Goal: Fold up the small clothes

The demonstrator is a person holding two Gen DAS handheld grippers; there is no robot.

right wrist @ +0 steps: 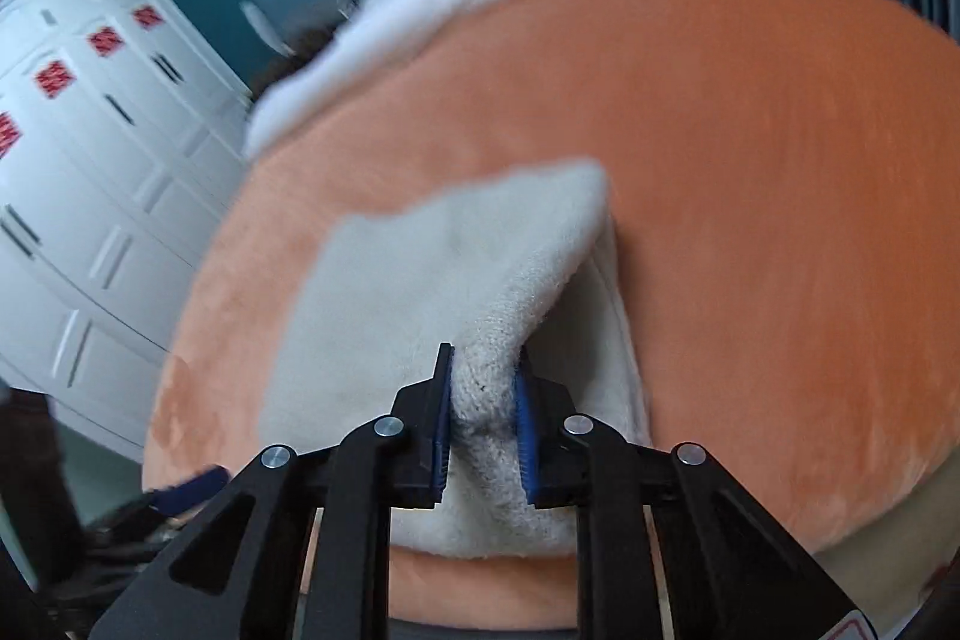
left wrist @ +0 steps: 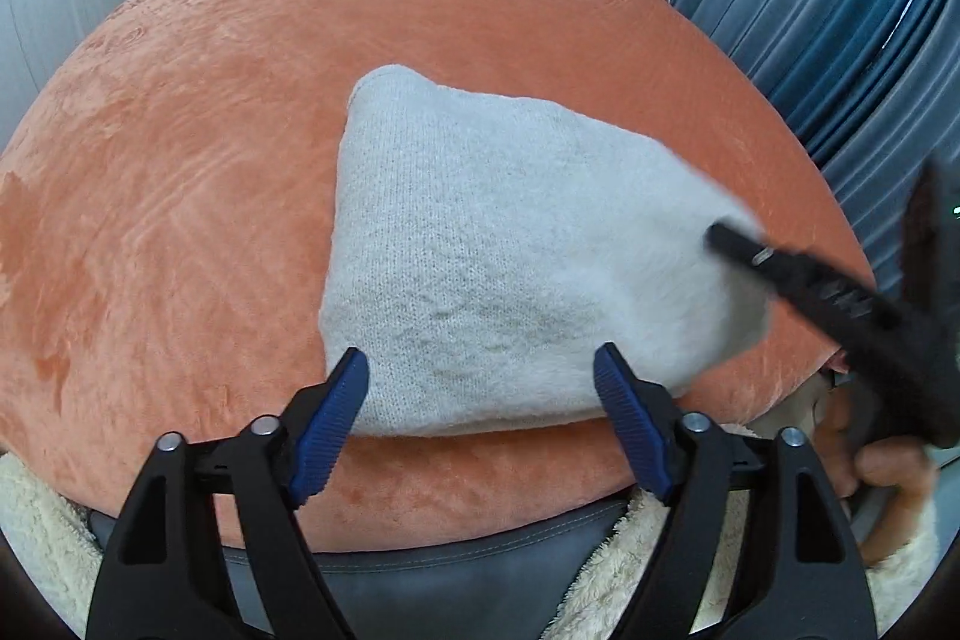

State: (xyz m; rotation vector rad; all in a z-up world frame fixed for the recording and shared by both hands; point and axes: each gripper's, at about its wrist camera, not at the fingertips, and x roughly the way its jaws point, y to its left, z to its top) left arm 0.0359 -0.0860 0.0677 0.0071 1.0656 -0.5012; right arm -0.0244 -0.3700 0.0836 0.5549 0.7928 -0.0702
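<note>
While the right claw (right wrist: 483,424) pinches a bunched edge of the soft, pale knit garment (left wrist: 480,244) lying on the orange bed cover (left wrist: 180,160), the left claw (left wrist: 480,382) hangs spread and empty over its near hem, where this light, floppy cloth looks easiest to grasp.

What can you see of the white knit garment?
The garment is off-white, fuzzy knit, small, lying folded on the orange blanket near its front edge. Its shape is roughly triangular, narrowing toward the far corner. The right gripper pinches a bunched fold at its near right side, lifting that layer over the lower one. The left gripper is open, straddling its near edge without pressing.
</note>
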